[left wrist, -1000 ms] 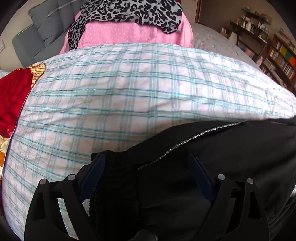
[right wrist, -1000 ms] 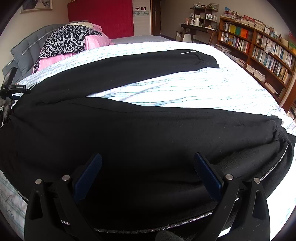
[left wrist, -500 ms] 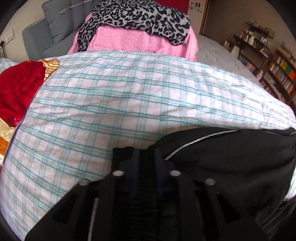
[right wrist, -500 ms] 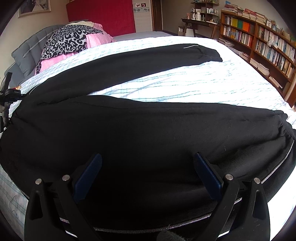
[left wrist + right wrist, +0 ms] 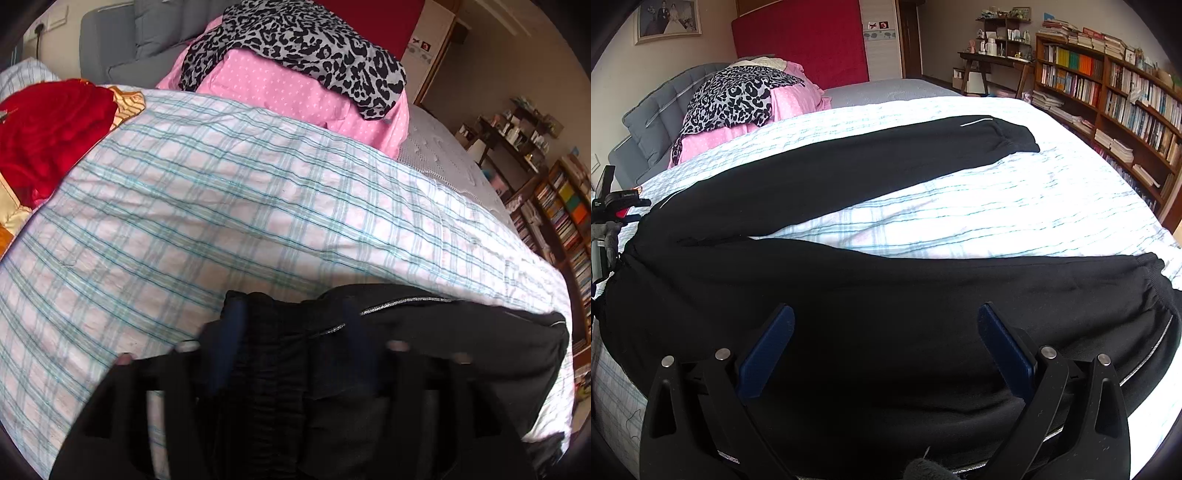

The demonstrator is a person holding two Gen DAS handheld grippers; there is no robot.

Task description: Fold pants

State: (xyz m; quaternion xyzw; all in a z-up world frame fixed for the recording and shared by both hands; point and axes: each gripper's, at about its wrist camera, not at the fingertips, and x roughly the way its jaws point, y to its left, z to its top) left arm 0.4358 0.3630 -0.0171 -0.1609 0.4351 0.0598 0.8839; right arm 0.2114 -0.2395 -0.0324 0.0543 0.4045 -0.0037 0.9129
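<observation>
The black pants (image 5: 886,295) lie spread on the checked bedspread (image 5: 1015,206). One leg runs toward the headboard side; the other runs across, just ahead of your right tool (image 5: 886,354). The waistband (image 5: 269,354) sits at your left tool (image 5: 291,325).

Tool state:
- Right tool: jaws wide apart, holding nothing. It sits low over the nearer leg; whether the blue pads (image 5: 768,347) touch the cloth cannot be confirmed.
- Left tool: motion blur obscures it. The jaws appear part-way apart with the gathered waistband between them; whether they grip it cannot be determined.

Handling: treat the fabric as soft, limp and light. It will probably sag and bunch wherever unsupported. Judged best hold points are the ribbed waistband and the elastic cuff (image 5: 1148,280), where the layers are thickest. Pinch all layers together; a shallow bite may catch only the top layer.

Limits of view: black cloth hides folds and seams. The near edge of the pants lies beneath both tools, out of view. The far cuff (image 5: 1015,138) is small and distorted.
</observation>
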